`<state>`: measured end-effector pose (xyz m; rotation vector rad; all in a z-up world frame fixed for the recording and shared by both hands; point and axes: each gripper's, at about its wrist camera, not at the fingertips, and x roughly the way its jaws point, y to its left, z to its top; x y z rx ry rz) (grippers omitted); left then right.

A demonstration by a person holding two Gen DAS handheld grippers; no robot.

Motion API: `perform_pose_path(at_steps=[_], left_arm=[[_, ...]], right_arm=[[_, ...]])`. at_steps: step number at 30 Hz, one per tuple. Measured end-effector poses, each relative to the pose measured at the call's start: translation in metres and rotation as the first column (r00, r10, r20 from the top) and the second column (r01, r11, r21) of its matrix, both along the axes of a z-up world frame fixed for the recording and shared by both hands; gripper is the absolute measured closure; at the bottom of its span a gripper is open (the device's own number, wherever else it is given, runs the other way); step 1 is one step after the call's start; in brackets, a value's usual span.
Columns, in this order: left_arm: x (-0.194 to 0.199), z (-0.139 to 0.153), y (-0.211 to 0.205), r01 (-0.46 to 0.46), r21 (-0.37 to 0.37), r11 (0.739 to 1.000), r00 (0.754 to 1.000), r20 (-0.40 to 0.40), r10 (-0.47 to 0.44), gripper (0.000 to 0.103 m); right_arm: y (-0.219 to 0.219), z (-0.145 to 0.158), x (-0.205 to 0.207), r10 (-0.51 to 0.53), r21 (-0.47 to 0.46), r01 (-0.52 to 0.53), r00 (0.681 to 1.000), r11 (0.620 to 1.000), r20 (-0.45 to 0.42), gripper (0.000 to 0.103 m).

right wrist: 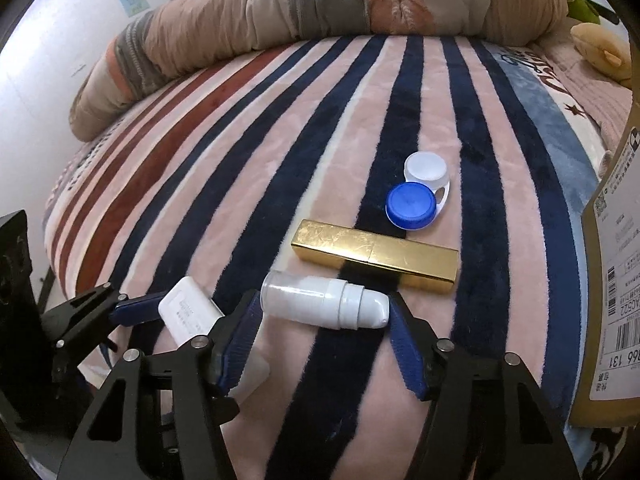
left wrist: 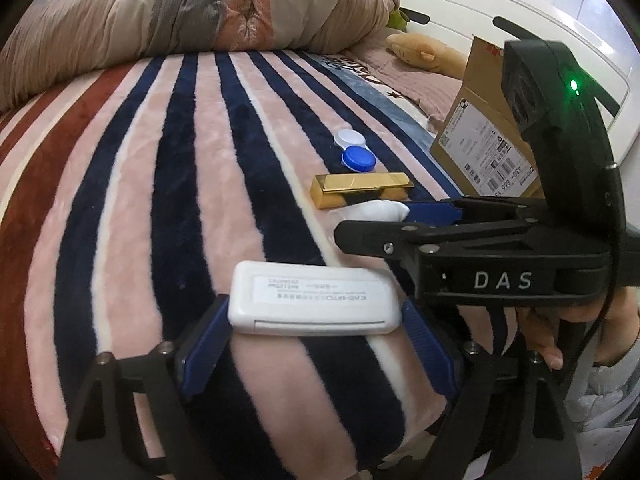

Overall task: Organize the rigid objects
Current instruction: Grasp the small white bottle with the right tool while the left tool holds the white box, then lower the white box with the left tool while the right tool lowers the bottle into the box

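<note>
Two round cups, one clear, one blue-capped, form a lens case [right wrist: 420, 194] beside a gold rectangular bar [right wrist: 376, 254] on the striped plush blanket [right wrist: 248, 184]. Left gripper [left wrist: 314, 320] clamps a white plastic box [left wrist: 314, 300]; right gripper [right wrist: 324, 320] brackets a white pump bottle [right wrist: 324, 300], contact unclear. Cardboard box [right wrist: 616, 280] stands nearby.

The right gripper [left wrist: 430, 210] body carries the lettering "DAS". The cardboard box [right wrist: 608, 280] label shows "866 131" beside a barcode. Print on the white case [left wrist: 314, 300] is too small to read.
</note>
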<state>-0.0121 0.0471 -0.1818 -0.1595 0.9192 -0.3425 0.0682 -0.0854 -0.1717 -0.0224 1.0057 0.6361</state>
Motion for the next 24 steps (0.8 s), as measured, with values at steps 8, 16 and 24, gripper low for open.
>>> perform_pose_path(at_steps=[8, 16, 24], left_arm=[[-0.006, 0.018, 0.013, -0.027, -0.025, 0.999, 0.999, 0.026, 0.027, 0.02], [-0.013, 0.105, 0.009, 0.022, -0.031, 0.999, 0.982, 0.186, -0.015, 0.02], [0.003, 0.193, -0.06, 0.214, -0.03, 0.976, 0.924, 0.329, -0.193, 0.02]], right_arm=[[-0.01, 0.029, -0.014, 0.042, 0.023, -0.044, 0.997, 0.999, 0.071, 0.044], [-0.054, 0.117, -0.05, 0.064, 0.109, -0.095, 0.964, 0.989, 0.257, 0.044], [-0.16, 0.181, -0.056, -0.144, 0.121, 0.103, 0.902, 0.987, 0.406, 0.044]])
